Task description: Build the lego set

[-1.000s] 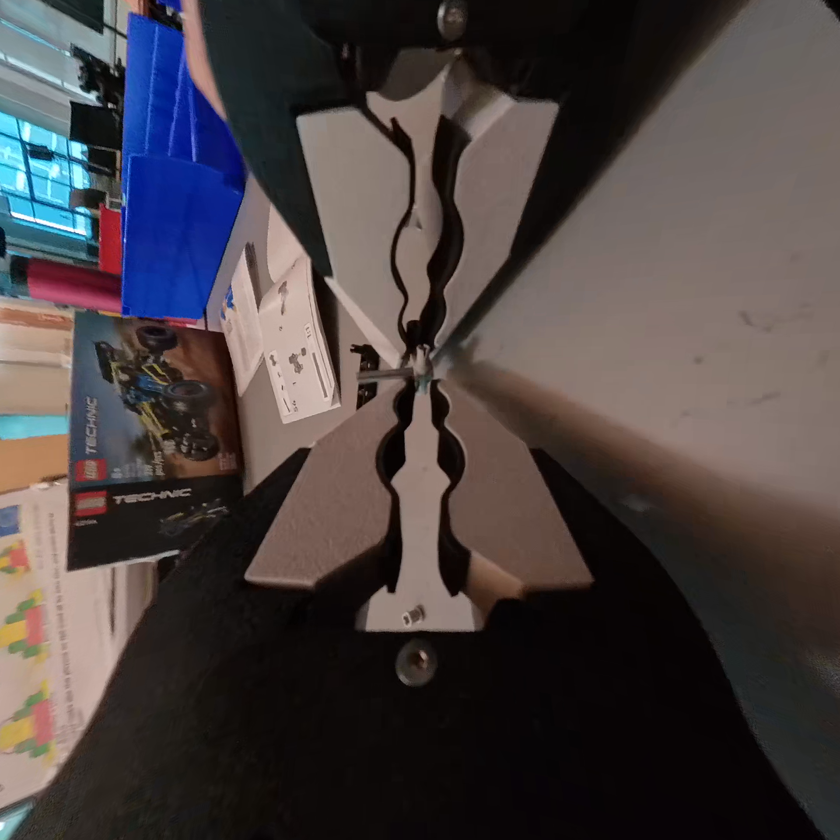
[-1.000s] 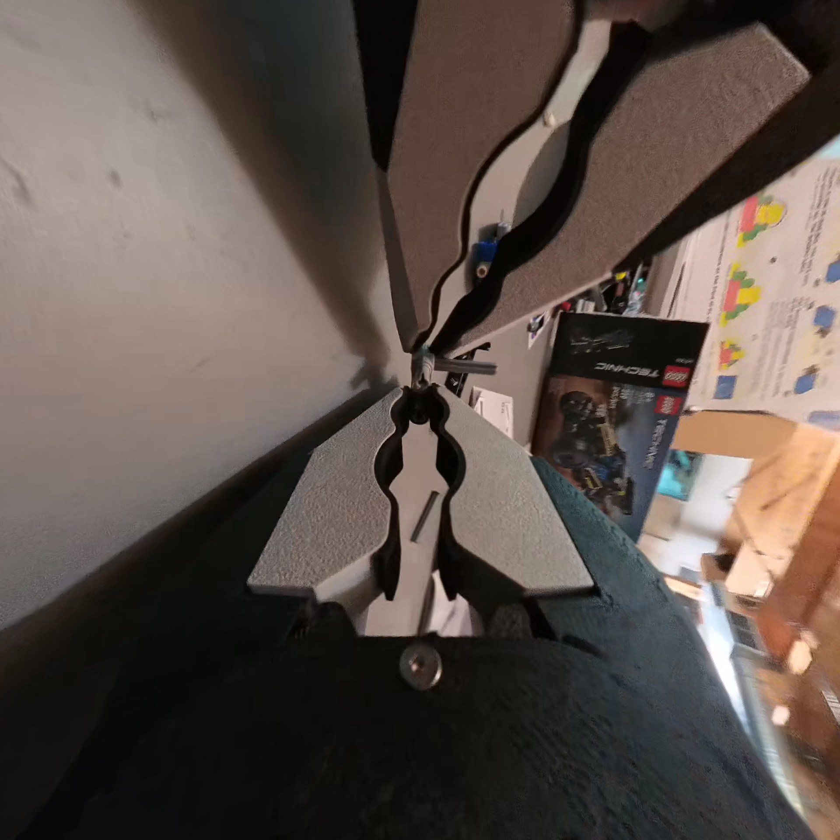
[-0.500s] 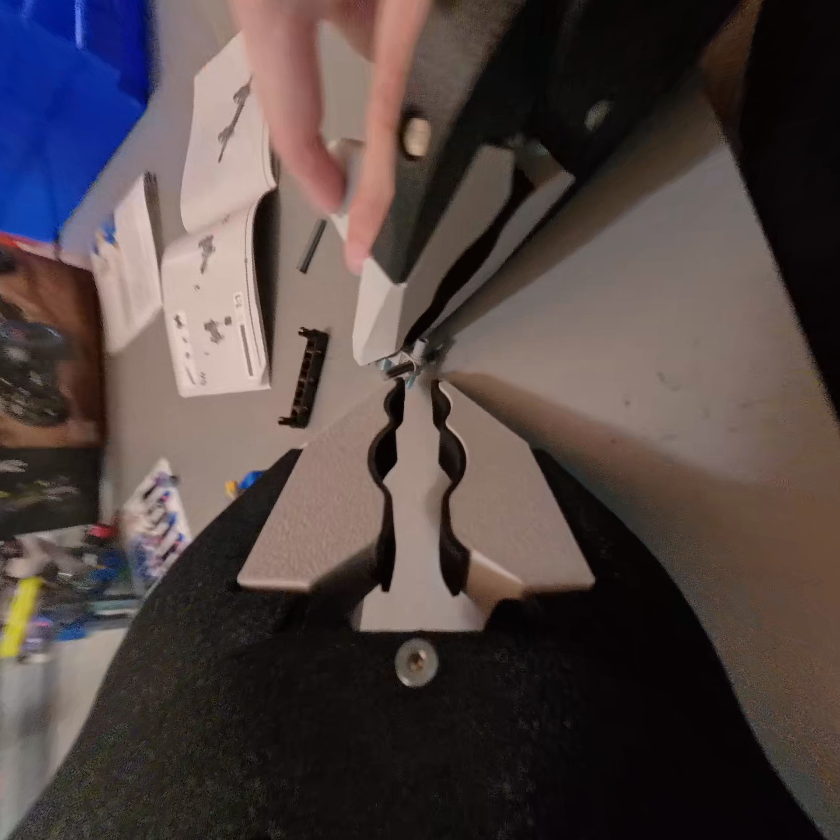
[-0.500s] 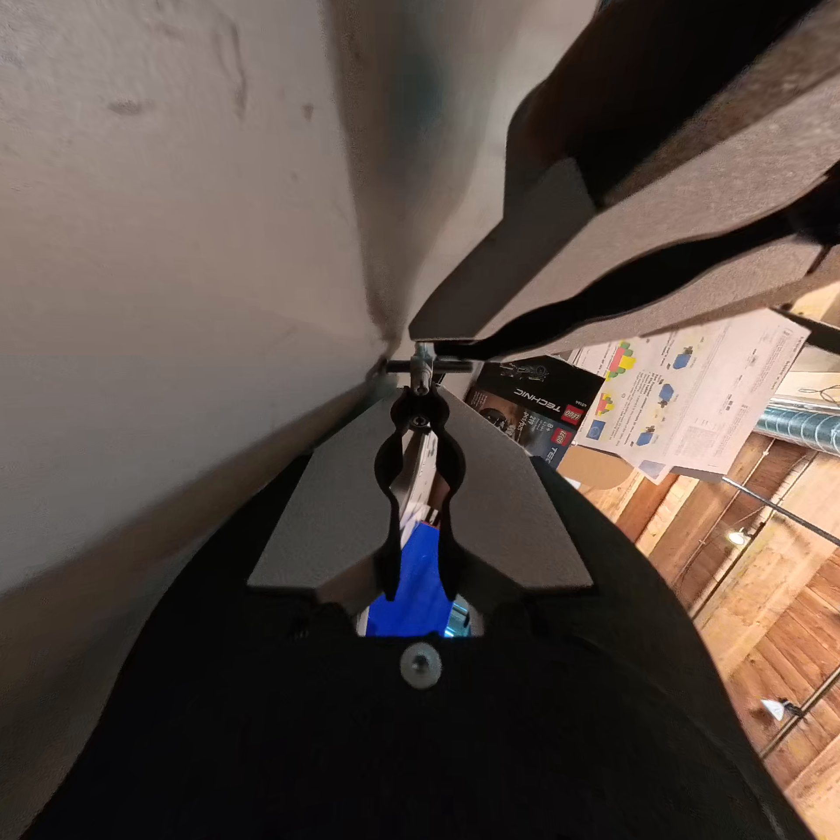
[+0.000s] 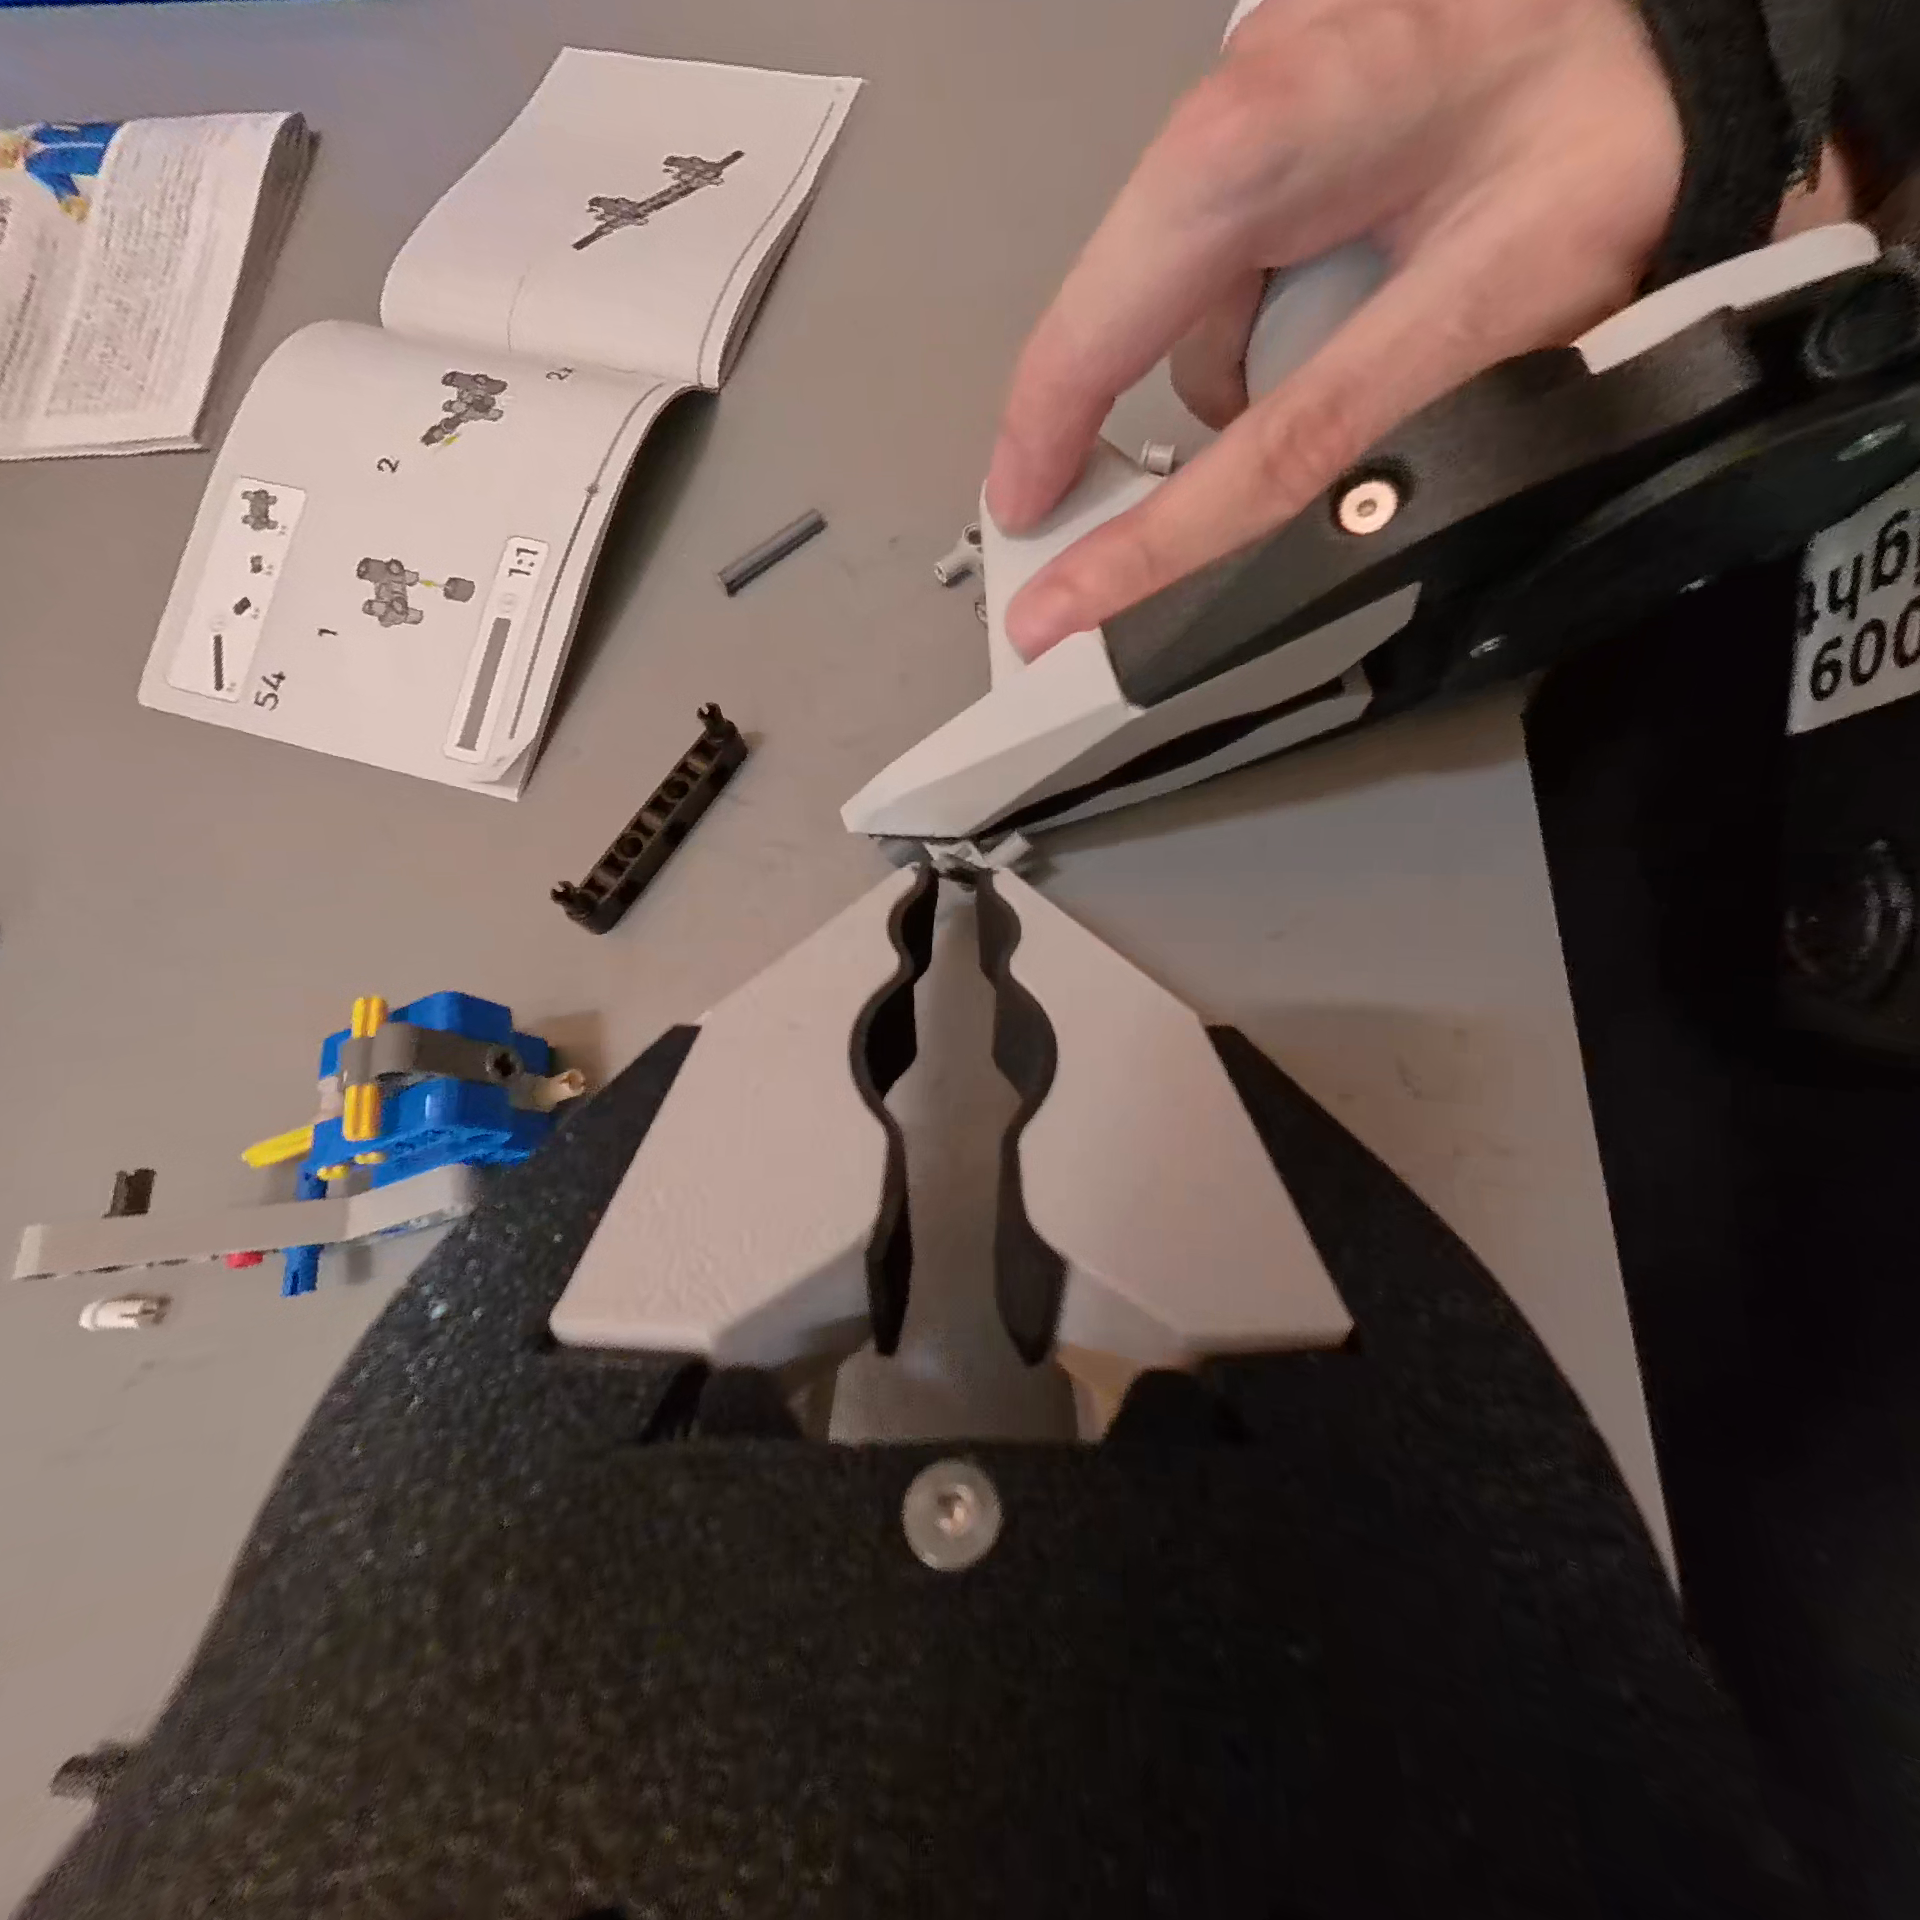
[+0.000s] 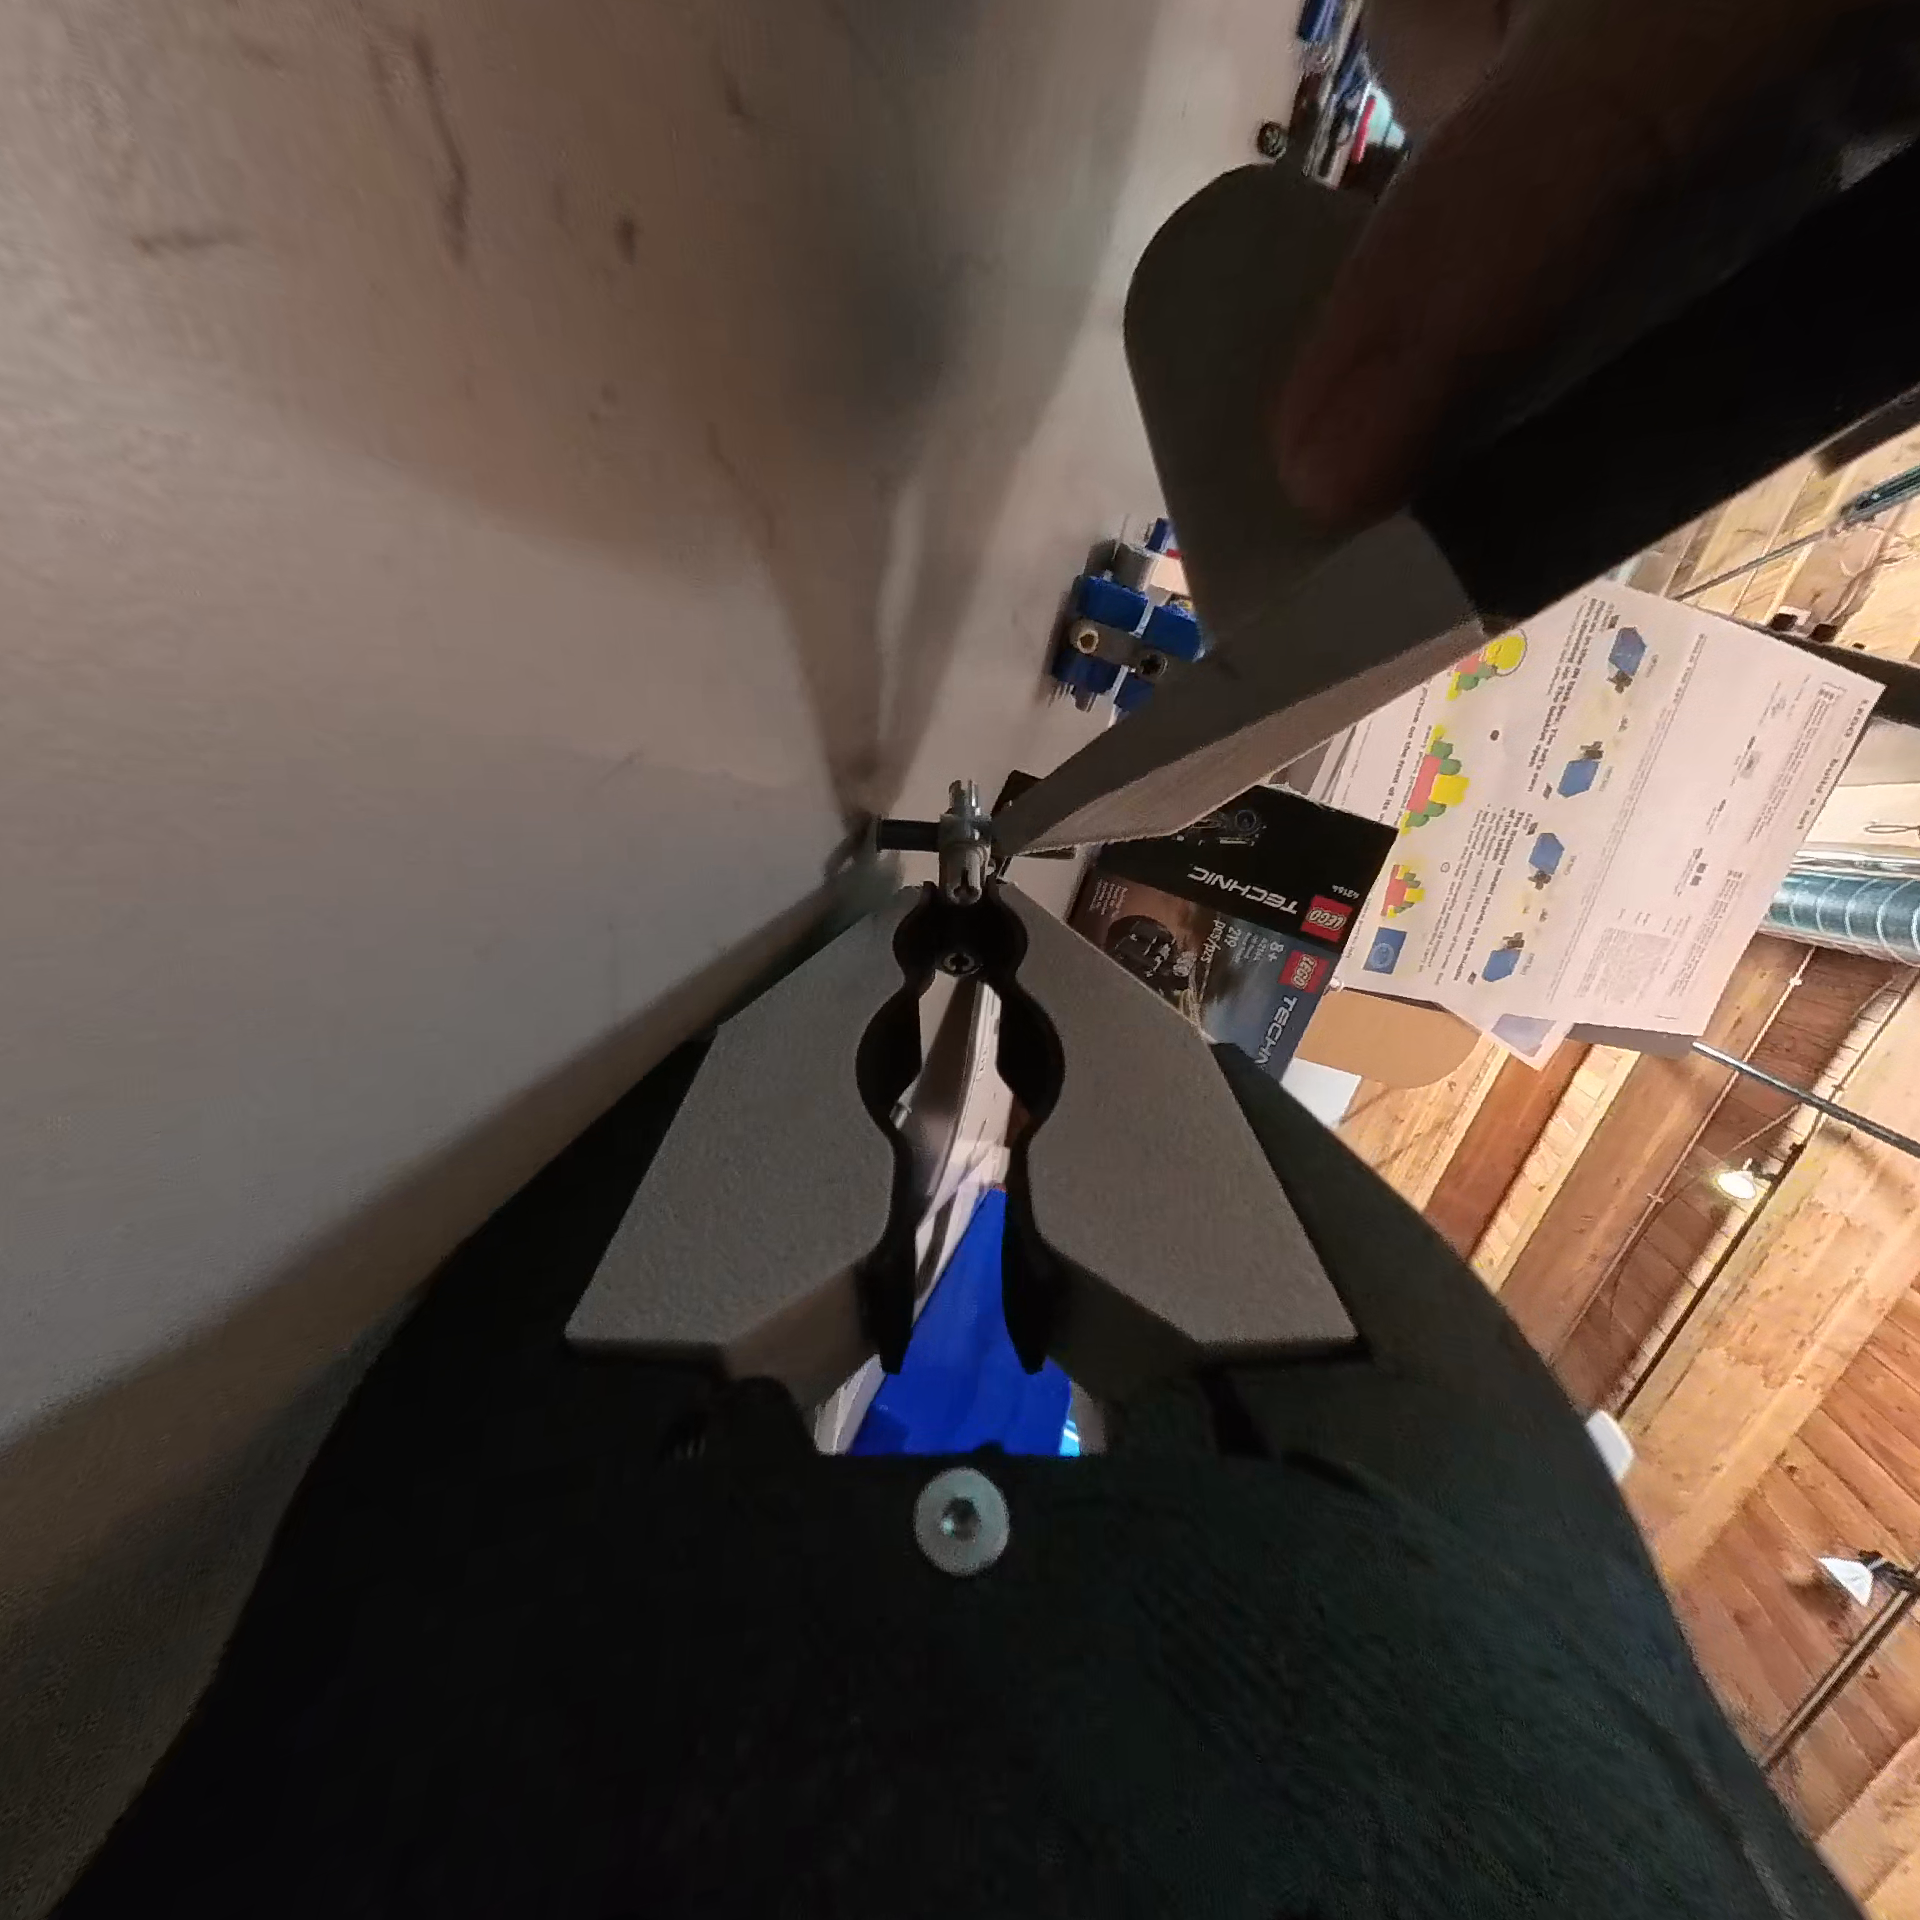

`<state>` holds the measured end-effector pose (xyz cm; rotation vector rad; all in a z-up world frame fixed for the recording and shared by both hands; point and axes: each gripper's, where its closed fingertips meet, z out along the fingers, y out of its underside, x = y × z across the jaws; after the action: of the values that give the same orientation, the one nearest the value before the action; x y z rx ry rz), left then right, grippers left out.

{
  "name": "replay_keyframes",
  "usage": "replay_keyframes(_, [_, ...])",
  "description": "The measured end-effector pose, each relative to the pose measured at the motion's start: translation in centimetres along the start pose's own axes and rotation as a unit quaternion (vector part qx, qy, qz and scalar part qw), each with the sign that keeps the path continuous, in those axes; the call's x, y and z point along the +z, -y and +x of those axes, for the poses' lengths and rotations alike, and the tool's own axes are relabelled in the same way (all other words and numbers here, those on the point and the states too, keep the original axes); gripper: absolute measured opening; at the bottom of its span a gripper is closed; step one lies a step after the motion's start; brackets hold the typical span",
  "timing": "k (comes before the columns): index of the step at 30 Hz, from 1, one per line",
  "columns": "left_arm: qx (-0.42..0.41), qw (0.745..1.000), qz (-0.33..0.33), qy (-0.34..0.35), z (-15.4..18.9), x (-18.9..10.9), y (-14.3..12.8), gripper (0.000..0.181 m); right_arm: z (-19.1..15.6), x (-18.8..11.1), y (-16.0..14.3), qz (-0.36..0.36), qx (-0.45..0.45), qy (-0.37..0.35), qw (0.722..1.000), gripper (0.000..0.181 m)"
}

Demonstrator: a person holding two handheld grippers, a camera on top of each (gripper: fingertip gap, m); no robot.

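Observation:
My left gripper [image 5: 951, 881] and my right gripper [image 5: 935, 831] meet tip to tip above the grey table [image 5: 1299, 935]. Both are shut on one small grey connector piece [image 5: 975, 854]. In the right wrist view my right gripper [image 6: 961, 906] pinches that piece [image 6: 964, 831], and a short black axle [image 6: 906, 831] sticks out of its side. My left gripper [image 6: 1023, 829] comes in from the upper right there. A hand [image 5: 1351, 291] holds the right gripper. A blue and yellow sub-assembly [image 5: 416, 1101] lies on the table to the left.
On the table lie a black beam [image 5: 652, 821], a dark grey axle [image 5: 772, 551], an open instruction booklet [image 5: 499, 416], a second booklet [image 5: 135, 281], light grey connectors [image 5: 961, 551] and a white pin [image 5: 125, 1311]. The set's box [image 6: 1226, 925] and a printed sheet [image 6: 1610, 810] stand behind. My left and right fingertips are right by each other. The white pin [image 5: 125, 1311] is about equally far from each gripper, around 15 cm.
Both grippers have turned together while holding the small piece tip to tip. The left wrist view now looks down on the table and the parts on it.

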<state>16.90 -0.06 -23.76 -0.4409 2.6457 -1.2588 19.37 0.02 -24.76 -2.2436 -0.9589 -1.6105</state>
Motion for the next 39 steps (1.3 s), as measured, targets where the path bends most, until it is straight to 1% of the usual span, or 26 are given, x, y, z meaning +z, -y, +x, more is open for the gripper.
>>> replay_keyframes(5, [0.005, 1.0, 0.005, -0.006, 0.1, 0.0, 0.0, 0.003, 0.0, 0.0, 0.0, 0.003, 0.002, 0.0, 1.0, 0.006])
replay_keyframes(11, [-0.009, 1.0, 0.012, -0.015, -0.1, -0.1, 0.0, 0.001, 0.1, 0.1, -0.1, 0.007, 0.012, -0.005, 1.0, 0.007])
replay_keyframes(14, [-0.001, 1.0, 0.004, -0.002, -0.5, -0.2, -0.2, 0.0, 0.2, 0.1, -0.4, 0.017, 0.023, -0.005, 1.0, 0.01])
replay_keyframes(15, [0.007, 1.0, -0.002, 0.007, -0.7, -0.2, -0.3, 0.0, 0.3, 0.0, -0.8, 0.017, 0.029, -0.002, 0.999, 0.015])
replay_keyframes(16, [0.016, 1.0, -0.009, 0.013, -0.9, -0.3, -0.4, 0.0, 0.5, -0.1, -1.3, 0.016, 0.044, 0.002, 0.999, 0.022])
replay_keyframes(18, [0.024, 0.999, -0.018, 0.017, -1.1, -0.4, -0.3, 0.0, 0.7, -0.5, -2.1, 0.023, 0.086, 0.022, 0.996, 0.025])
replay_keyframes(20, [0.024, 0.999, -0.019, 0.012, -1.2, -0.4, -0.1, 0.0, 1.0, -1.1, -2.2, 0.058, 0.135, 0.042, 0.988, 0.028])
replay_keyframes(21, [0.024, 0.999, -0.021, 0.012, -1.3, -0.3, -0.1, 0.0, 1.2, -1.4, -2.2, 0.076, 0.18, 0.059, 0.979, 0.028])
replay_keyframes(22, [0.025, 0.999, -0.021, 0.011, -1.4, -0.2, 0.0, 0.0, 1.2, -1.7, -2.0, 0.095, 0.235, 0.085, 0.964, 0.028])
replay_keyframes(25, [0.016, 1.0, -0.011, 0.006, -1.5, 0.0, 0.3, 0.0, 2.4, -2.4, -1.0, 0.158, 0.388, 0.128, 0.899, 0.029])
replay_keyframes(27, [0.008, 1.0, -0.012, 0.0, -1.4, 0.2, 0.3, 0.0, 3.0, -2.5, -0.6, 0.176, 0.45, 0.149, 0.863, 0.032])
replay_keyframes(28, [0.007, 1.0, -0.01, -0.001, -1.4, 0.3, 0.4, 0.0, 2.8, -2.4, -0.3, 0.178, 0.466, 0.169, 0.85, 0.035])
replay_keyframes(31, [-0.001, 1.0, -0.011, -0.001, -1.3, 0.3, 0.7, 0.0, 1.6, -1.9, 0.1, 0.159, 0.483, 0.216, 0.833, 0.037])
replay_keyframes(34, [-0.017, 1.0, -0.016, 0.004, -1.5, 0.2, 0.8, 0.0, 0.8, -1.5, 0.1, 0.124, 0.525, 0.241, 0.807, 0.033])
replay_keyframes(36, [-0.033, 0.999, -0.017, 0.008, -1.6, 0.1, 0.9, 0.0, 1.5, -1.4, -0.4, 0.104, 0.564, 0.213, 0.791, 0.032])
replay_keyframes(38, [-0.043, 0.999, -0.026, 0.016, -1.7, 0.0, 0.9, 0.0, 2.1, -1.5, -0.5, 0.098, 0.602, 0.189, 0.77, 0.032])
replay_keyframes(39, [-0.042, 0.998, -0.03, 0.018, -1.7, 0.0, 0.9, 0.0, 2.3, -1.5, -0.5, 0.098, 0.612, 0.179, 0.764, 0.033])
